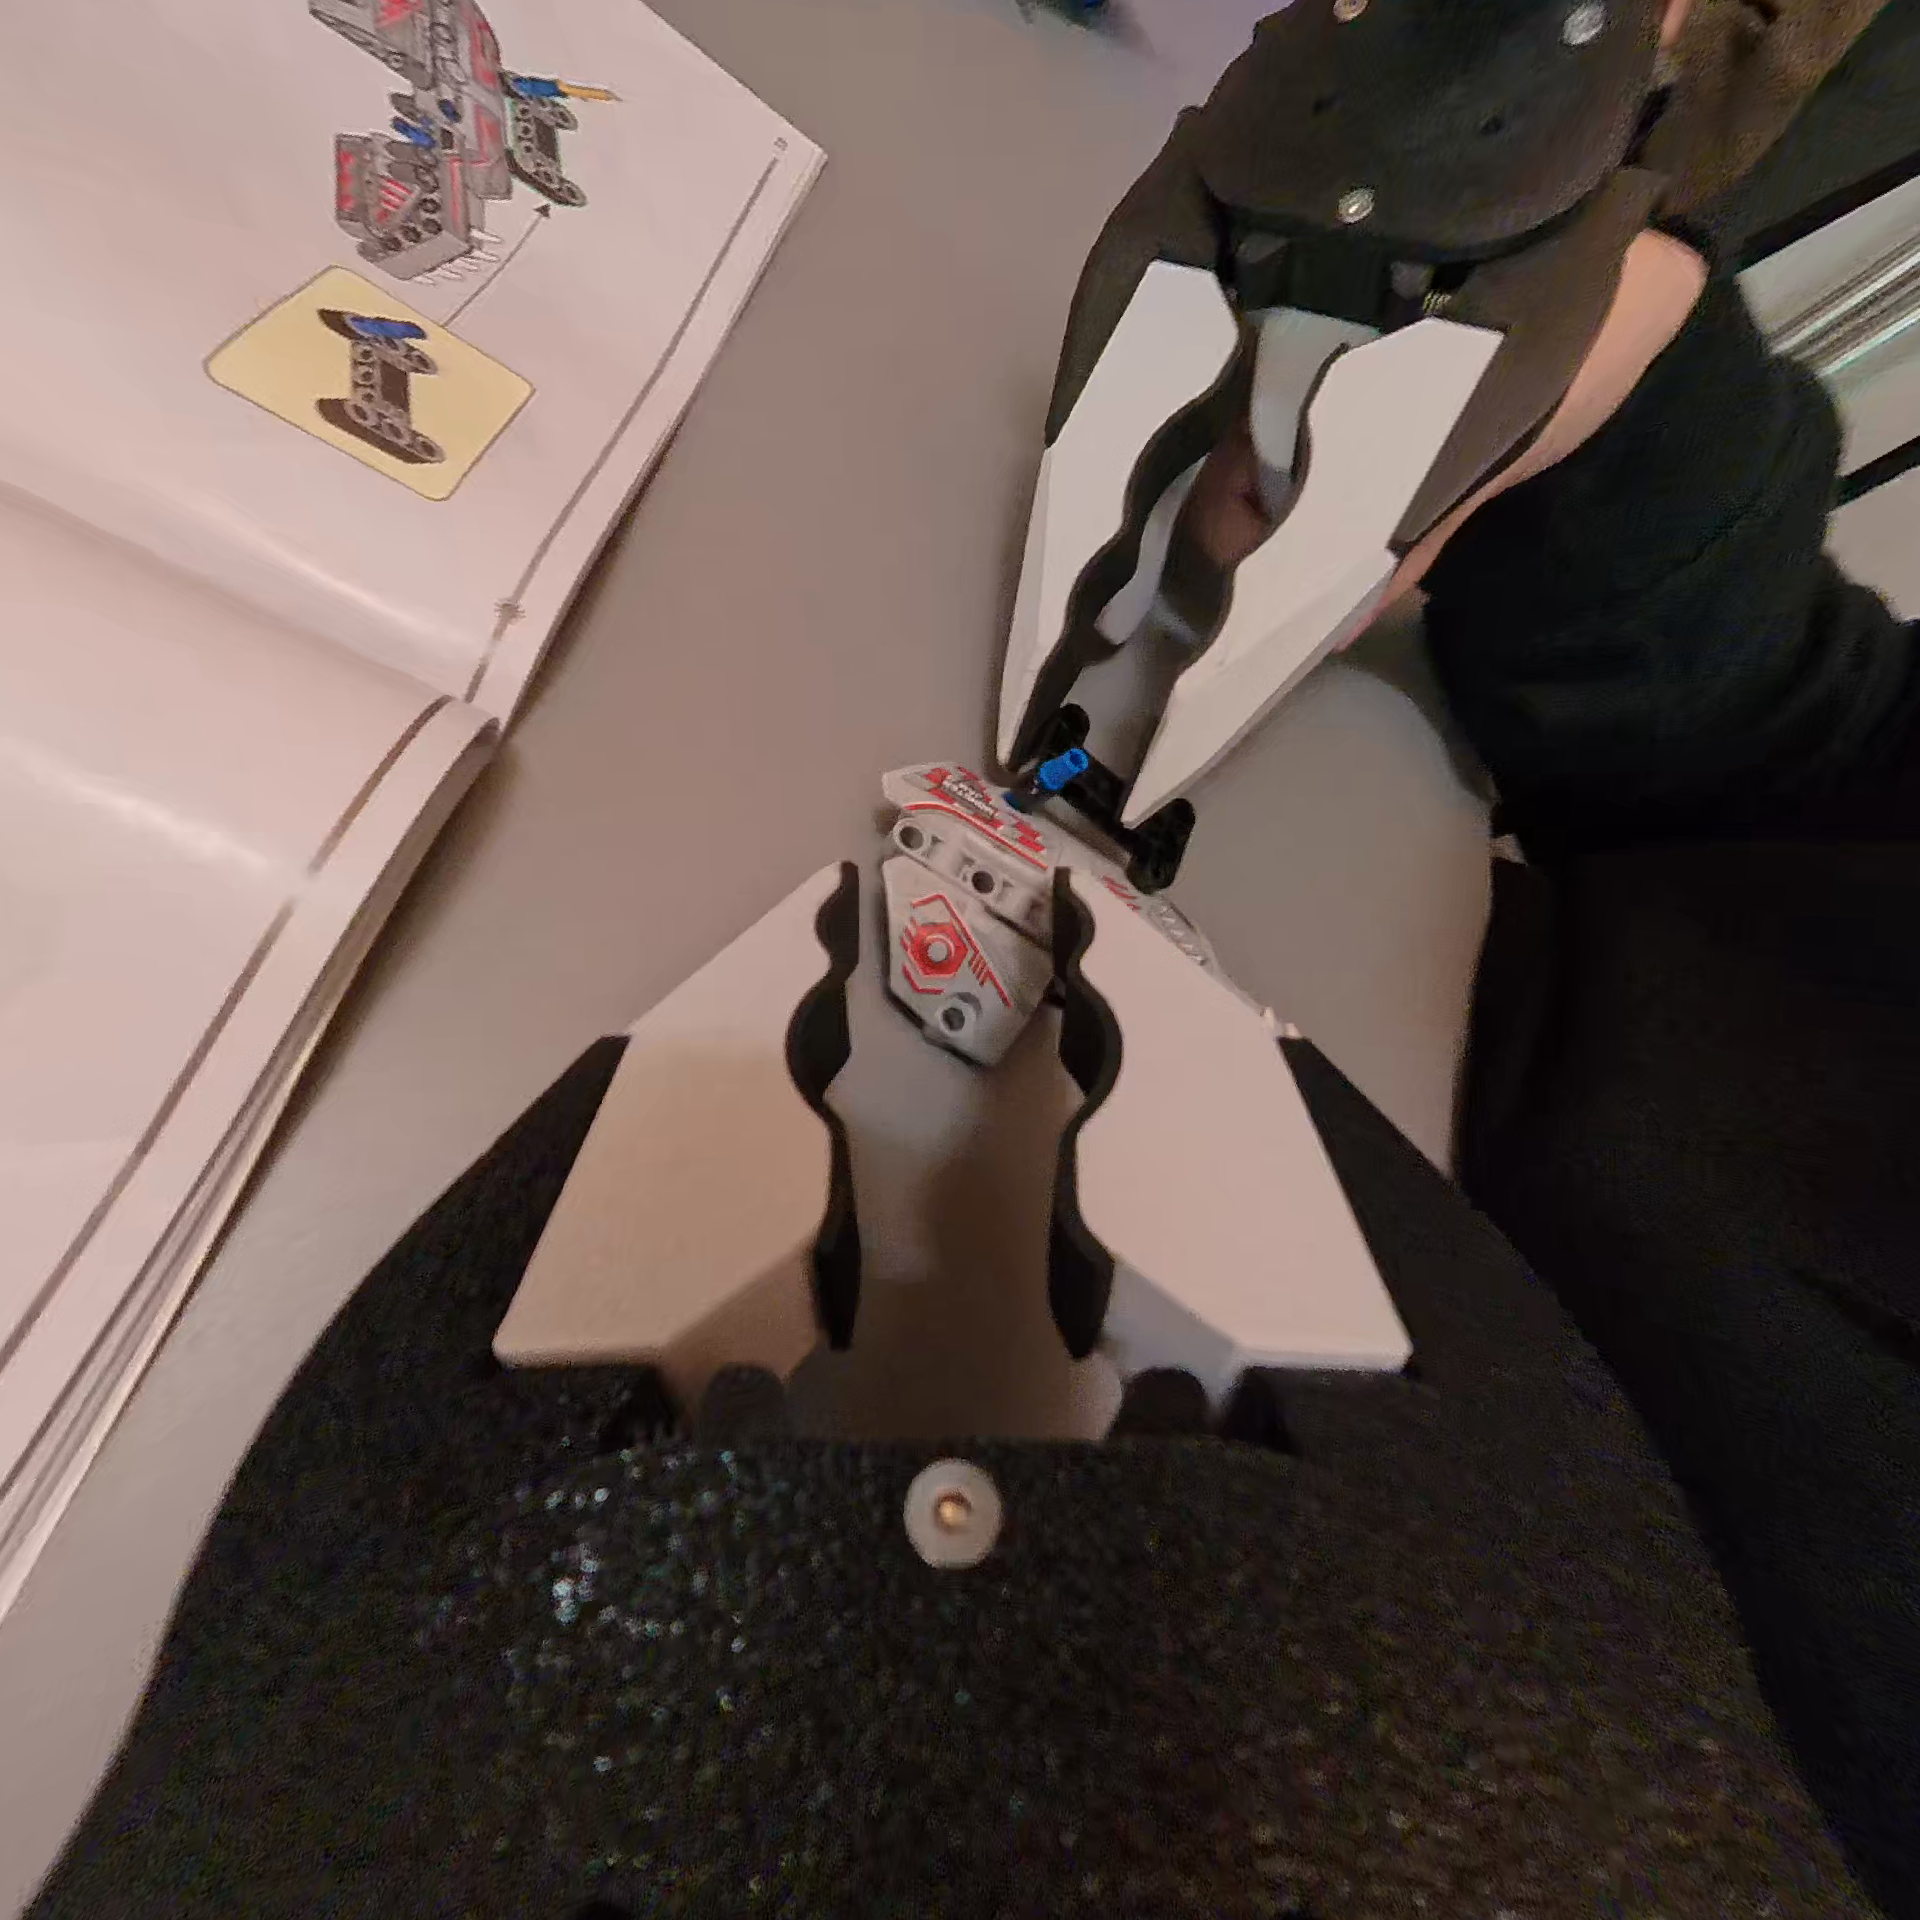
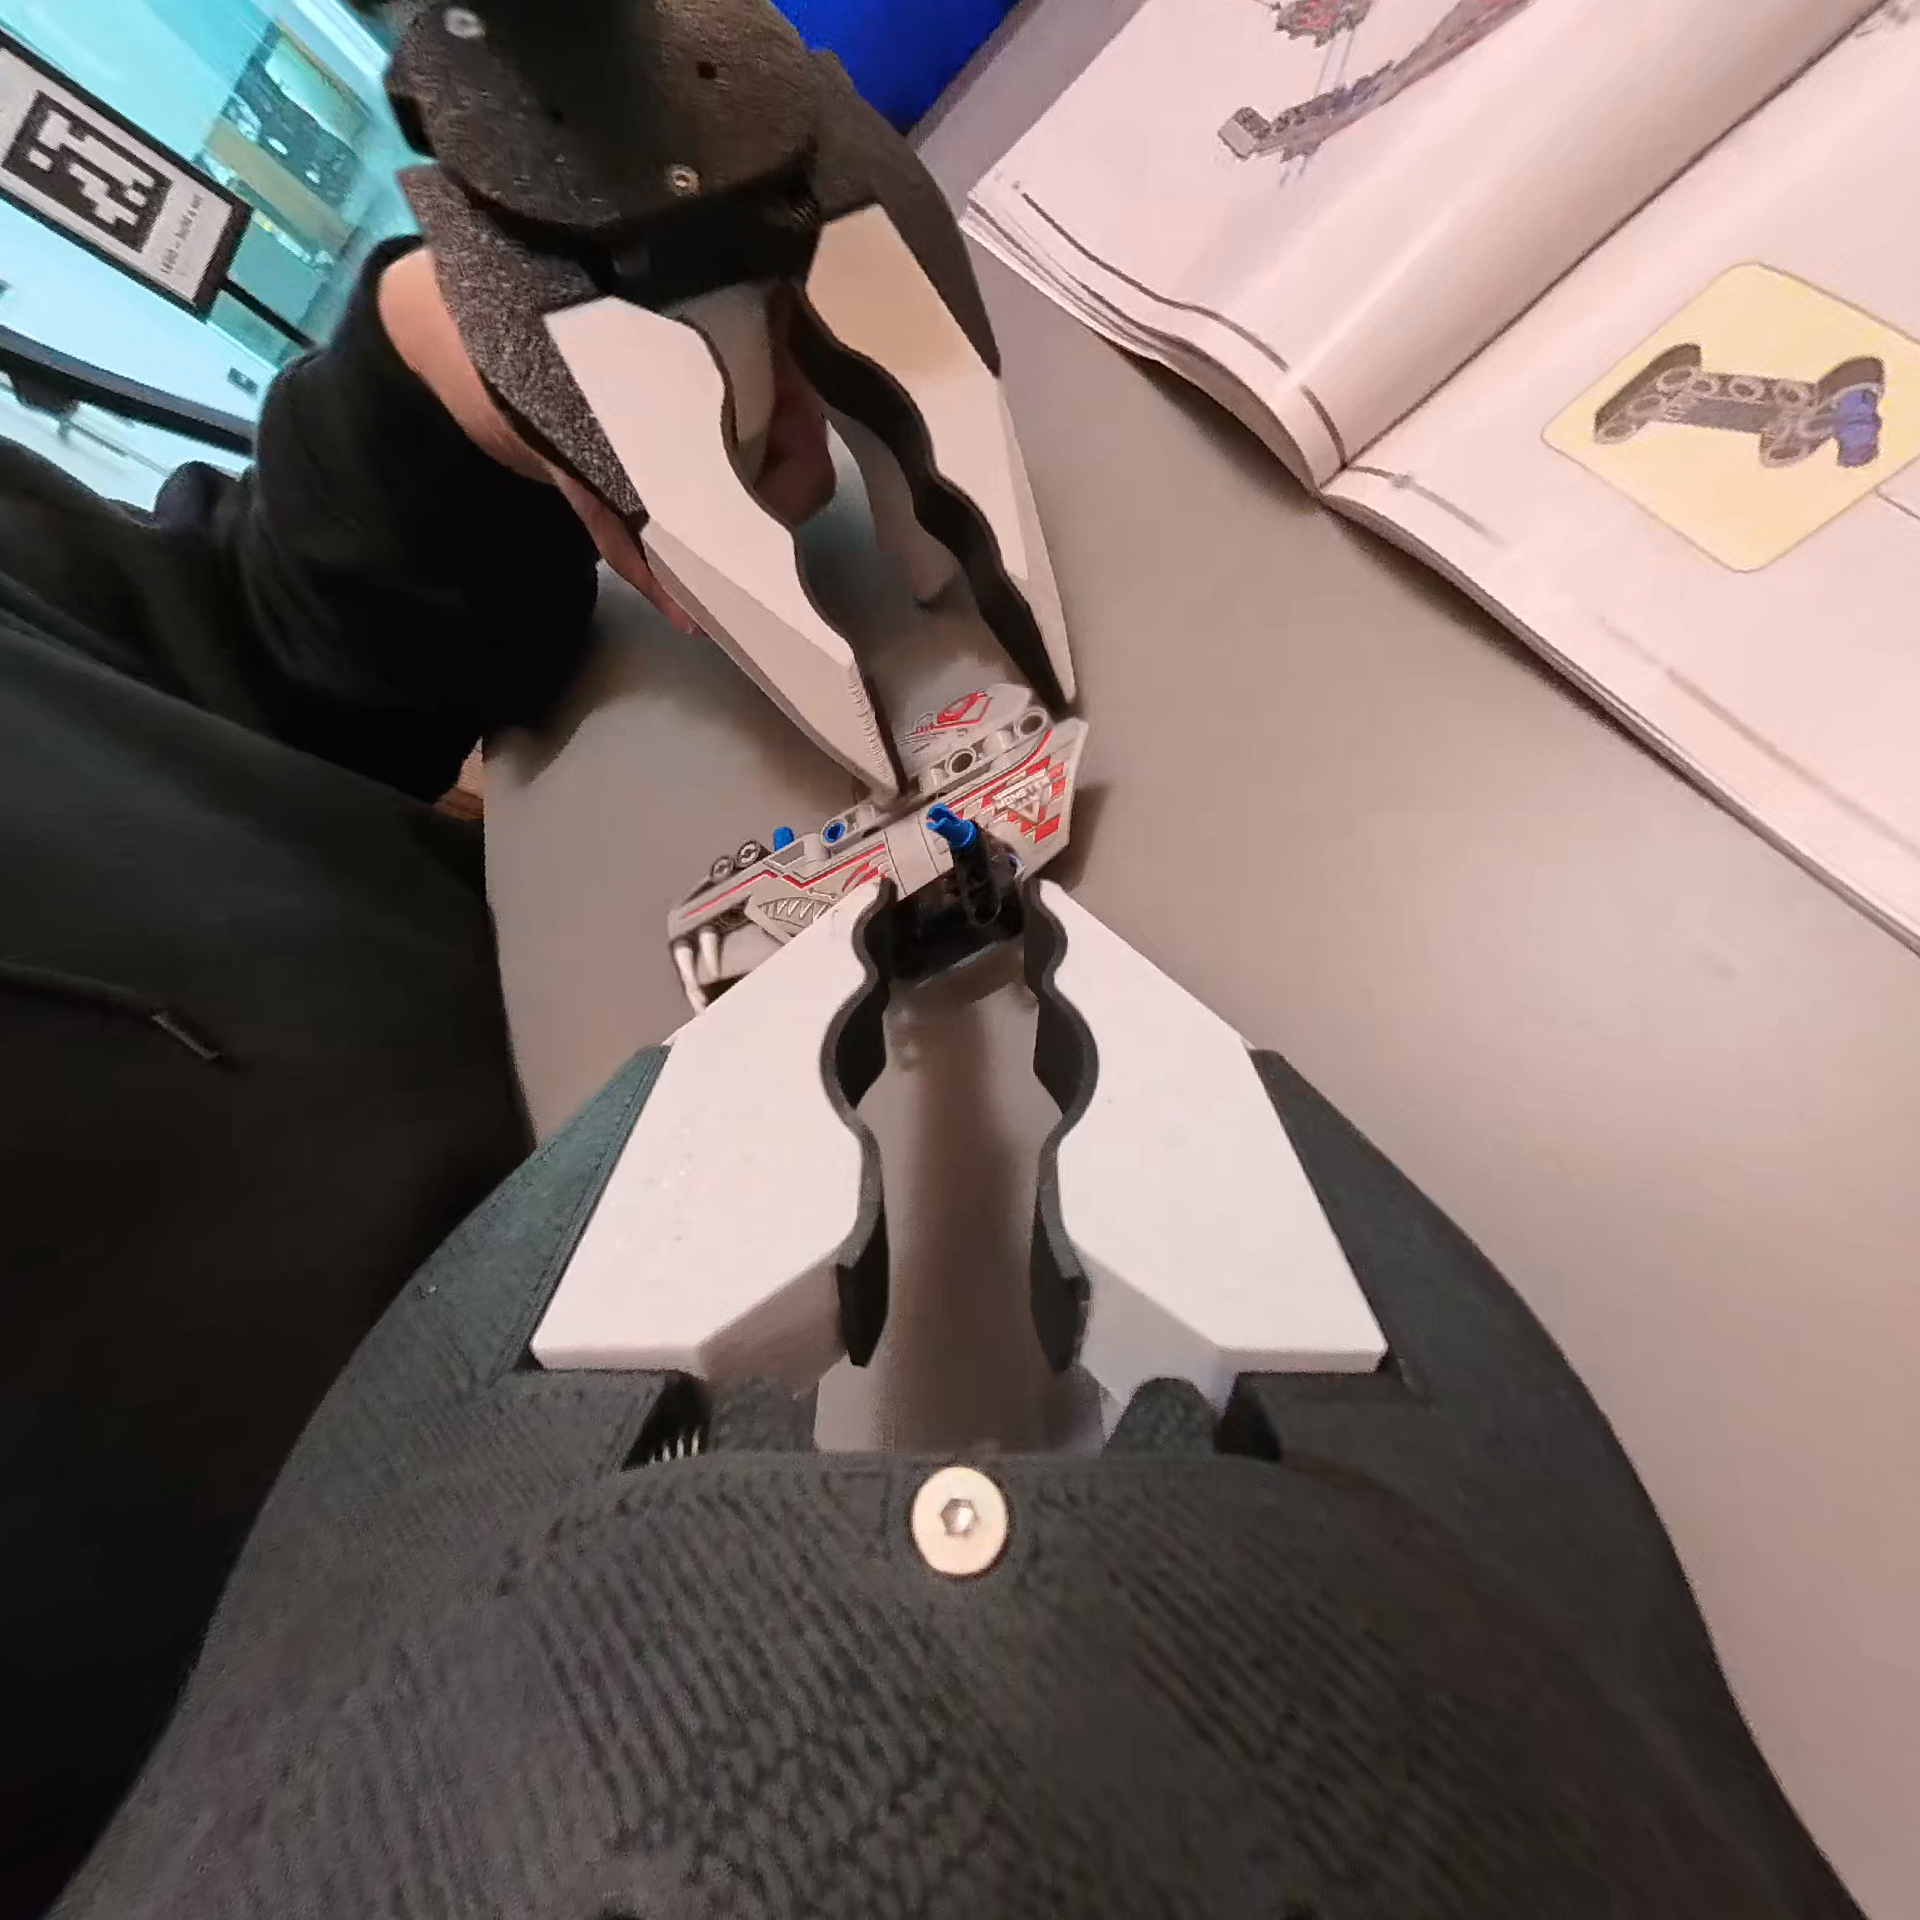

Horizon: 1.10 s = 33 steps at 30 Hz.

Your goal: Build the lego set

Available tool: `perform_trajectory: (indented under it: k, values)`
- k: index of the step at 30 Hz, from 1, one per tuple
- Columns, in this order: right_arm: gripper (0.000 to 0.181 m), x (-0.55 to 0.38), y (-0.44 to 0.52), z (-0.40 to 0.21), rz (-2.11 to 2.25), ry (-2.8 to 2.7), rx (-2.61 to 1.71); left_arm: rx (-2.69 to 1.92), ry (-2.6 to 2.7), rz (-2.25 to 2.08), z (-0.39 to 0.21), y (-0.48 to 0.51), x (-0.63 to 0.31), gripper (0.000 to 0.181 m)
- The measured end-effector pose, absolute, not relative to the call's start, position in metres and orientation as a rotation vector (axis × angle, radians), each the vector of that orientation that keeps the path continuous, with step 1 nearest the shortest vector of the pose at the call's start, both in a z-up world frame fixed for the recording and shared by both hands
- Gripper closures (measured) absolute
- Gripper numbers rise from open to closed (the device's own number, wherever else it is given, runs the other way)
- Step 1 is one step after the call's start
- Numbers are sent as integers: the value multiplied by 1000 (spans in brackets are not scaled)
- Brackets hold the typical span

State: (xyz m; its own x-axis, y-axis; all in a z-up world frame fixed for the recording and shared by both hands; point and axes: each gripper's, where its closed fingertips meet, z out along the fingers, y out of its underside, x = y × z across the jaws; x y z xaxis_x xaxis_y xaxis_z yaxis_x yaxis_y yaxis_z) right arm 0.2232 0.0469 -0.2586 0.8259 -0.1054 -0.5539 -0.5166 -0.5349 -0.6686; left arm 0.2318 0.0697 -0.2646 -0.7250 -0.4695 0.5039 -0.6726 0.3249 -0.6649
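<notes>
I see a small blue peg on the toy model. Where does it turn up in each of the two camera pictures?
Left wrist view: the blue peg sits just above centre, on the black piece held at the far gripper's tips.
Right wrist view: the blue peg is just above centre, right past this camera's own jaws.
Shared landmark: the open instruction booklet, upper left in the left view, upper right in the right view.

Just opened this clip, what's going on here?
A person is building a Lego model with two handheld grippers. The left gripper clamps the grey and red model body above the table, while the right gripper presses a black beam piece with a blue pin against it. The instruction booklet lies open alongside.
</notes>
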Motion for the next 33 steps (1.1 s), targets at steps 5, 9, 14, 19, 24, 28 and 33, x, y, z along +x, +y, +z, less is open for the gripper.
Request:
perform_trajectory:
  k: [5,9,14,19,24,28,33]
  values:
    - [165,222,50,-226,338,253,-1971,1005,-2201,1438,-253,63,230,144]
    - [165,216,49,-218,193,165,-1989,917,-2048,1466,-243,55,222,152]
    - [169,217,42,-204,98,194,-1952,792,-1975,1609,-223,53,218,167]
    - [165,220,36,-192,0,215,-1903,658,-1926,1880,-185,56,222,176]
    - [144,220,33,-187,-97,185,-1900,446,-2079,2017,-169,54,212,176]
    - [140,217,34,-186,-168,103,-1902,232,-2286,2077,-166,50,203,176]
    - [132,207,38,-186,-332,-90,-1930,-147,-2563,2129,-172,47,188,176]
